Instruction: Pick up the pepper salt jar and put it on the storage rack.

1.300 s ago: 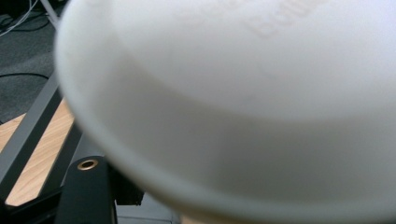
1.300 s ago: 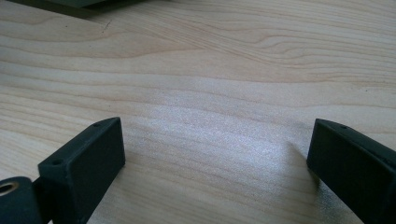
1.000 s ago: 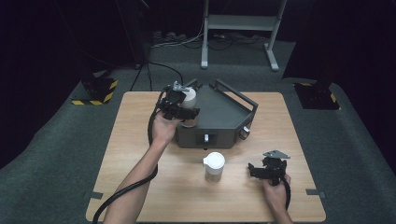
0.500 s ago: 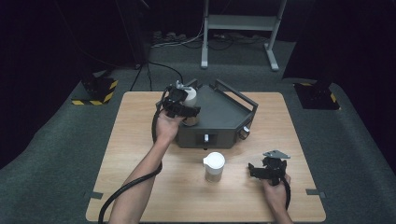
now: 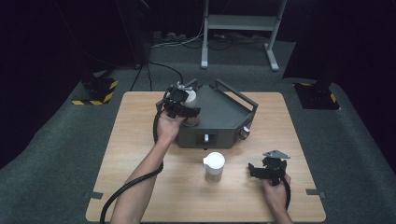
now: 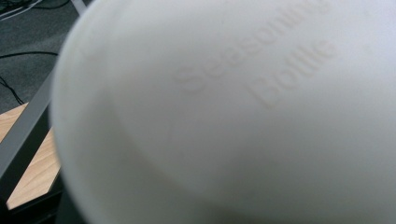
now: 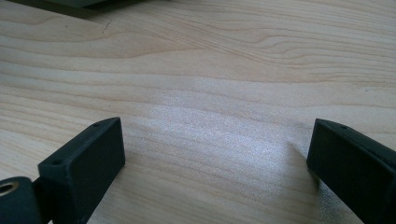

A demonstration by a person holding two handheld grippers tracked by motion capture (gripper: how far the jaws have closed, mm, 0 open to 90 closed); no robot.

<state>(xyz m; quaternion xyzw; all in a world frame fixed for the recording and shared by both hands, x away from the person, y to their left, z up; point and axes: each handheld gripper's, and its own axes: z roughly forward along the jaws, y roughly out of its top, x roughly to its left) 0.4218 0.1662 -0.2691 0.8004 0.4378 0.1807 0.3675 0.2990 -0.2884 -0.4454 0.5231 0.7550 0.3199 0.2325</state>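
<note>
At the left corner of the grey tray [image 5: 219,122], a white seasoning bottle [image 5: 190,97] is clamped in the left gripper [image 5: 180,103] (lettering blurred close up). A 2nd bottle [image 5: 214,166] stands mid-table. The right gripper [image 5: 267,170] is held wide open, empty, over the table [image 5: 135,140].

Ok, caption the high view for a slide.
Left claw grips a white seasoning bottle over the grey metal tray; right claw rests open.

A white seasoning bottle [image 5: 189,96] is standing upright at the far left corner of the grey tray [image 5: 224,116], its embossed lettering [image 6: 261,65] showing.
</note>
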